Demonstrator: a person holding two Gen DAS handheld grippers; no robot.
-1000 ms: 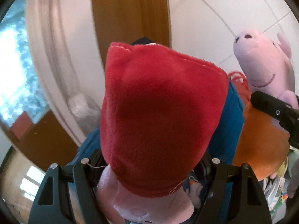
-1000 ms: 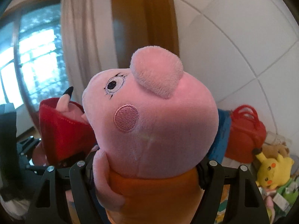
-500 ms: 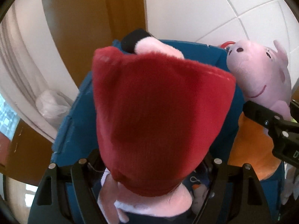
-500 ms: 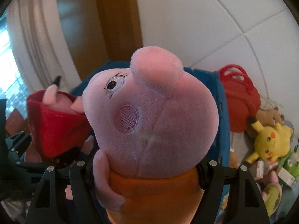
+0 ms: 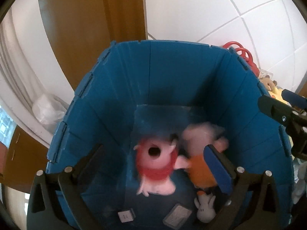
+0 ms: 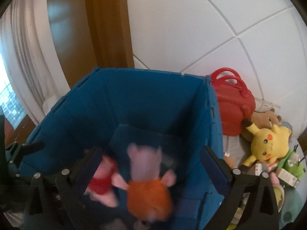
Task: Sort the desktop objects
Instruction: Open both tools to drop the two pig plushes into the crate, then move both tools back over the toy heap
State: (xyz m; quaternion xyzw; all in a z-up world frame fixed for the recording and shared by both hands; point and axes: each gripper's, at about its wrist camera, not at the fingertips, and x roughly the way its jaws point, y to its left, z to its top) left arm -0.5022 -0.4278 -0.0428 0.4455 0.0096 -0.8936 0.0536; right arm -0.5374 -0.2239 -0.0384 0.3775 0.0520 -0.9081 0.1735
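Both grippers hover over a deep blue folding crate (image 5: 115,99), also in the right wrist view (image 6: 153,99). My left gripper (image 5: 155,159) is open and empty. My right gripper (image 6: 151,163) is open and empty. A pink pig plush in a red dress (image 5: 155,163) and a pink pig plush in an orange dress (image 5: 201,164) are inside the crate, blurred by motion. They also show in the right wrist view, red (image 6: 101,180) and orange (image 6: 147,187).
A small white plush (image 5: 205,209) and two small packets (image 5: 125,215) lie on the crate floor. Right of the crate are a red bag (image 6: 232,103), a yellow Pikachu plush (image 6: 268,143), a brown plush and a green toy. A tiled wall stands behind.
Both grippers opened and let go of the two pig plushes, which dropped into the blue crate. The cameras tilted down over the crate.
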